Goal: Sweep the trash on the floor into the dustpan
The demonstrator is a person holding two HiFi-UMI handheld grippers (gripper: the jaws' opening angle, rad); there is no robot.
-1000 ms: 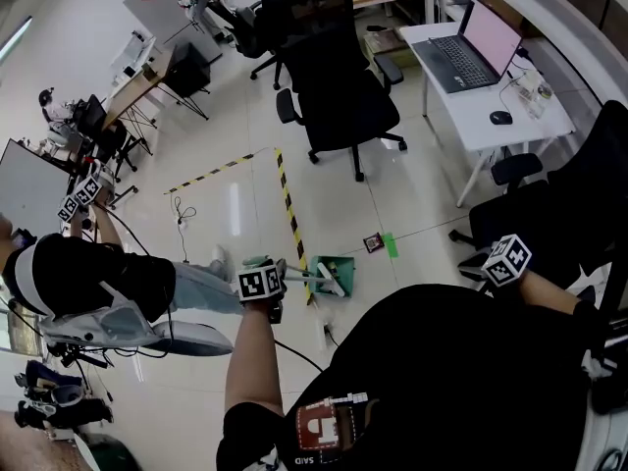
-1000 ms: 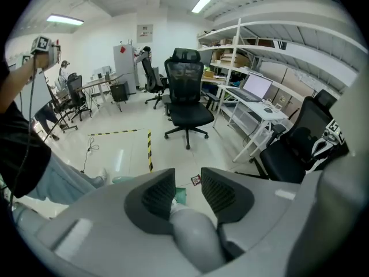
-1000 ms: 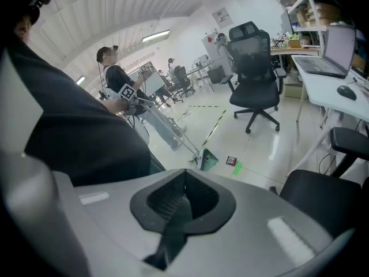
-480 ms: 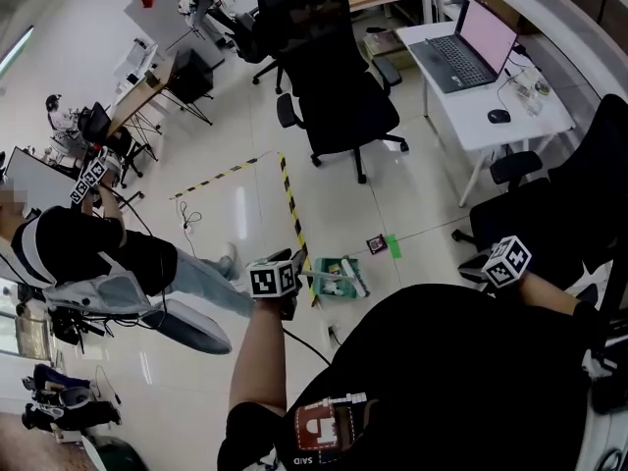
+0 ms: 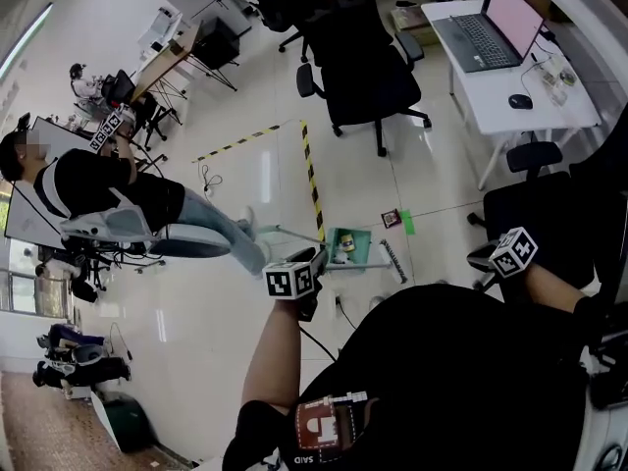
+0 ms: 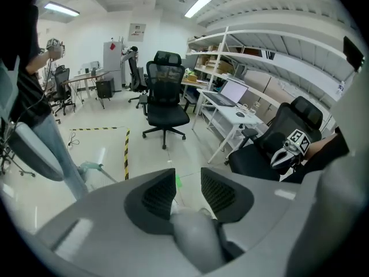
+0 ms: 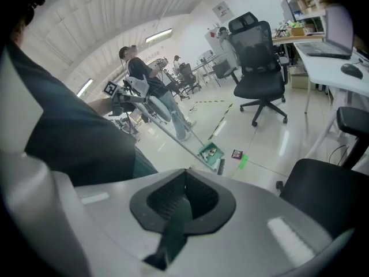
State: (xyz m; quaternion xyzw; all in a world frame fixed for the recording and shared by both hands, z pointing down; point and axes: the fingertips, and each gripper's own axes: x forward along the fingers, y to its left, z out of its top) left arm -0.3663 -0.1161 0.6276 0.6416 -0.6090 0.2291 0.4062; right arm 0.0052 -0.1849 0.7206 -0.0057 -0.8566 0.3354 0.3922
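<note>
Left gripper (image 6: 188,184) clenched on broom (image 5: 392,261) handle, brush set beside dustpan (image 5: 336,235), ready to sweep. Wrapper (image 5: 391,219) on floor, near pan. Right gripper (image 7: 184,194) pinched together, off to side, probably idle.

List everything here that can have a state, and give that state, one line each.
Left gripper: shut on broom handle.
Right gripper: shut on dark strip.
Dustpan: on floor, trash inside.
Wrapper: on floor, outside dustpan.
Laptop: open.
</note>
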